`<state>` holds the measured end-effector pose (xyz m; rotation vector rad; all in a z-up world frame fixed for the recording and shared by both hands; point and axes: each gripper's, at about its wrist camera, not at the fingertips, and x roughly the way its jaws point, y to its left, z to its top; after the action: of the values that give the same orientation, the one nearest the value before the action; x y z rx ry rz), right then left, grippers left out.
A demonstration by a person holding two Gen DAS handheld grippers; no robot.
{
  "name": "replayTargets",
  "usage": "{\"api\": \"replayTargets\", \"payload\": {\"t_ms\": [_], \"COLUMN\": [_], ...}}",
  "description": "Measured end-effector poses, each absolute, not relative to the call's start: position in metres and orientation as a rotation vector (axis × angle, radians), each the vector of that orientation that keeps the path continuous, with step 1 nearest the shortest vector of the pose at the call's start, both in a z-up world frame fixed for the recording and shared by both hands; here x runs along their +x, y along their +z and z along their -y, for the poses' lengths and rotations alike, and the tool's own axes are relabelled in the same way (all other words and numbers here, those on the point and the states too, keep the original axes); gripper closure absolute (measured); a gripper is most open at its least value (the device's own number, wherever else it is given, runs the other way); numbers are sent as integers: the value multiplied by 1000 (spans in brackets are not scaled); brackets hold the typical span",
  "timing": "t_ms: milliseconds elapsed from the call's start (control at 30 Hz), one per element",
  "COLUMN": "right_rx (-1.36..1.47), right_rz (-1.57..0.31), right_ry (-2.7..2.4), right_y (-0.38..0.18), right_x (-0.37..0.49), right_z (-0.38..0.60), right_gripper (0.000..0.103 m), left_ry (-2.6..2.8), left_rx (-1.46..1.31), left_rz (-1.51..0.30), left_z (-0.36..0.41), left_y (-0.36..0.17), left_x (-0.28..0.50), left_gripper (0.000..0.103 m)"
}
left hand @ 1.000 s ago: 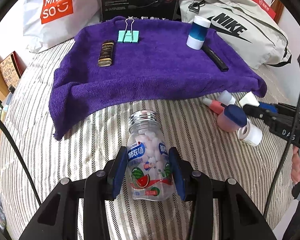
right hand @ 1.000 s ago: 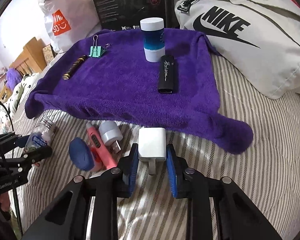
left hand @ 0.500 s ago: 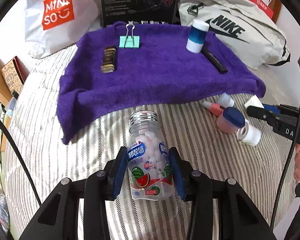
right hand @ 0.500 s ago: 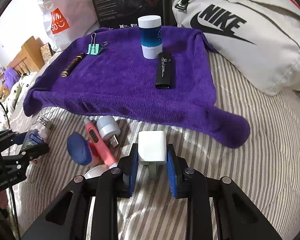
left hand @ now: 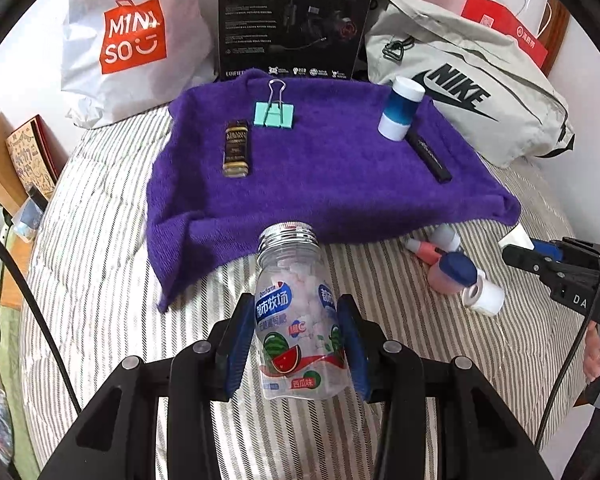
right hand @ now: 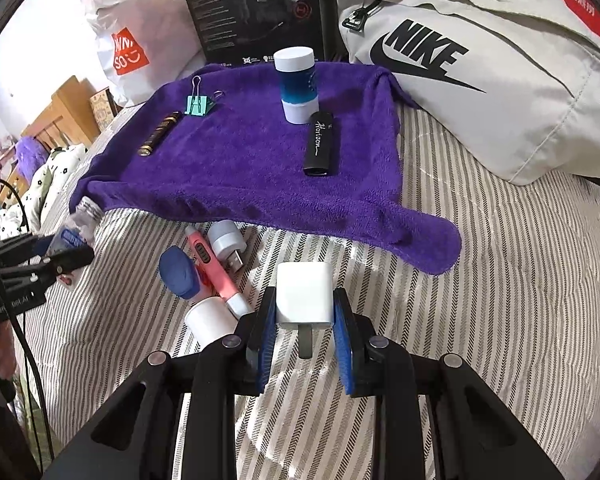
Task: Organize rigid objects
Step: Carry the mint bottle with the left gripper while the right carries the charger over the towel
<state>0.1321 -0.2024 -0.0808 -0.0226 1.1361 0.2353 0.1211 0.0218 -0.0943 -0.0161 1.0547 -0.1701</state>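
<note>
We see our left gripper (left hand: 298, 338) clamped on a clear candy bottle (left hand: 298, 320); our right gripper (right hand: 305, 322) pinches a white charger (right hand: 304, 296), purple towel (right hand: 252, 168) ahead.

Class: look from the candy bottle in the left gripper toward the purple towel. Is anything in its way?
Nothing visible: only bare striped bedding lies between the candy bottle and the purple towel, whose near part is free.

The candy bottle (left hand: 300, 320) is clear glossy plastic with a ribbed, metallic-looking cap. The charger (right hand: 304, 296) is smooth white plastic, faintly shiny. The purple towel (left hand: 320, 176) is fuzzy, matt cloth on woven striped bedding (right hand: 480, 280). The binder clip (left hand: 274, 114) looks like painted metal, though the view is small.
</note>
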Motion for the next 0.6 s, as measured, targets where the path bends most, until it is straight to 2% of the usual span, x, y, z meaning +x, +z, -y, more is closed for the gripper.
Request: {"api": "replayTargets", "payload": {"t_ms": [600], "right_rx": [-15], "right_rz": [-1091], "right_ry": [299], "right_y": [-58], "right_x": [178], "right_z": [188], "right_gripper": [77], "left_ry": [-142], "left_rx": [-14], "left_rz": [-1021], "left_z": [-37], "left_y": [-80], "left_x": [183], "left_gripper": [63]}}
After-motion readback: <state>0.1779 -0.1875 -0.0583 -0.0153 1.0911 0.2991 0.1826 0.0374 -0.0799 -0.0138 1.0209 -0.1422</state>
